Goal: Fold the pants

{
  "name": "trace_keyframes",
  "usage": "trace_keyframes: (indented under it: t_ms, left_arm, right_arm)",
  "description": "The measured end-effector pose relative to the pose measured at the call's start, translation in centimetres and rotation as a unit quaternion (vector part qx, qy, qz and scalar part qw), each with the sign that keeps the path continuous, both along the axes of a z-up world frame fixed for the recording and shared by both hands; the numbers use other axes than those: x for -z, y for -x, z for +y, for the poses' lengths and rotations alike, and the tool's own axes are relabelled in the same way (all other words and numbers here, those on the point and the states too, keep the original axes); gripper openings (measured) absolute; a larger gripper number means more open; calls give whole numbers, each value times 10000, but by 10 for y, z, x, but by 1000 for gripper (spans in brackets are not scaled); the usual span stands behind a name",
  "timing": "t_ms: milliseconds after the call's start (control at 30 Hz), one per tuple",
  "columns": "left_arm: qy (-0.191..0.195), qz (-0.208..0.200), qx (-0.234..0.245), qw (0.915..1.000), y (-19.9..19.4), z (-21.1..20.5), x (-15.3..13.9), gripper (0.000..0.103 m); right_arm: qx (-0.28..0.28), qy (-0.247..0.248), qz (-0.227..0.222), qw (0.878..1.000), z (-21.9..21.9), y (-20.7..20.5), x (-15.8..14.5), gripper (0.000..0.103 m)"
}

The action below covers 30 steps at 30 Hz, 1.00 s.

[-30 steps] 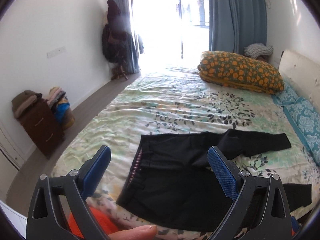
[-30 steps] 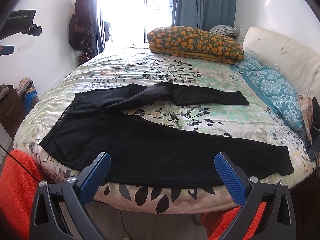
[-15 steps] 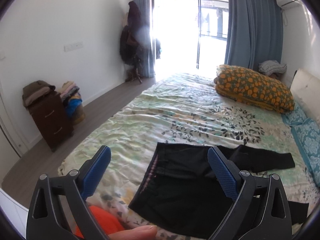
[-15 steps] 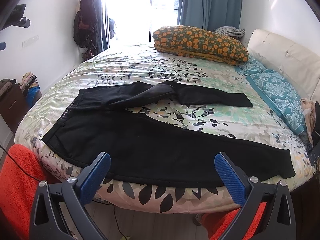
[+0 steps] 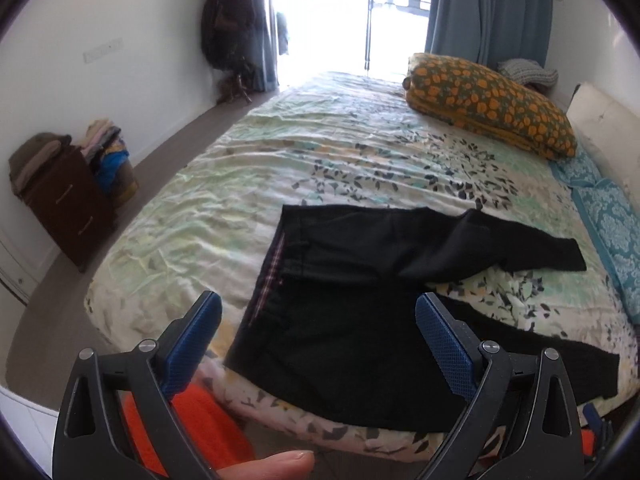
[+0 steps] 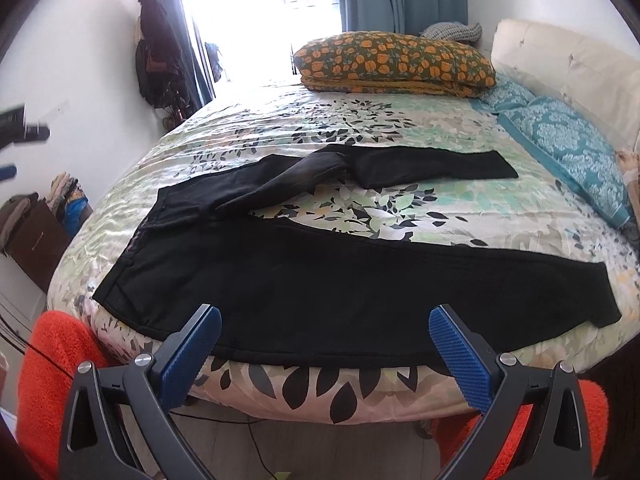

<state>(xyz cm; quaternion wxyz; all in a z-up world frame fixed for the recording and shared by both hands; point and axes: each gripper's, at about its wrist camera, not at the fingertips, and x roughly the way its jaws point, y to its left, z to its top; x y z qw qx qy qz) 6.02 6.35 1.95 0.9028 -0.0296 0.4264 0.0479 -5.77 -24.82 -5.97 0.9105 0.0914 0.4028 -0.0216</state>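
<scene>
While black pants (image 6: 320,280) lie spread on floral bed (image 6: 400,128), near leg along front edge, far leg crumpled (bent across bedspread), left hand-held gripper (image 5: 318,324) hovers above waistband, jaws wide apart, holding nothing. Right hand-held gripper (image 6: 325,330) hangs before bed edge, equally wide, empty.

You have no legible text, label, brand, number or sign in either wrist view. The black device at the left edge of the right wrist view (image 6: 16,124) may carry lettering, but it is too blurred for you to read.
</scene>
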Motion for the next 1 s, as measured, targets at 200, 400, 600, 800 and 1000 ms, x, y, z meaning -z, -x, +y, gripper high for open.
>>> trace_keyframes:
  t_ms: [200, 400, 600, 800, 1000]
  left_arm:
    - [4, 685, 432, 9967, -21, -43, 73, 98]
    - [-7, 840, 829, 9930, -46, -83, 112, 98]
    - [16, 1009, 909, 9907, -77, -107, 139, 98]
    - [-325, 1294, 932, 9867, -92, -123, 169, 98]
    - [-383, 1284, 1122, 9846, -100, -143, 176, 98]
  right_arm:
    - [764, -1123, -77, 9907, -141, -58, 37, 103]
    - [2193, -1290, 177, 9669, -338, -163, 75, 103]
    - [2339, -1174, 404, 9643, -452, -286, 105, 98]
    - [2681, -1941, 721, 9409, -501, -346, 161, 70]
    - [1720, 1075, 981, 9743, -461, -396, 132, 14]
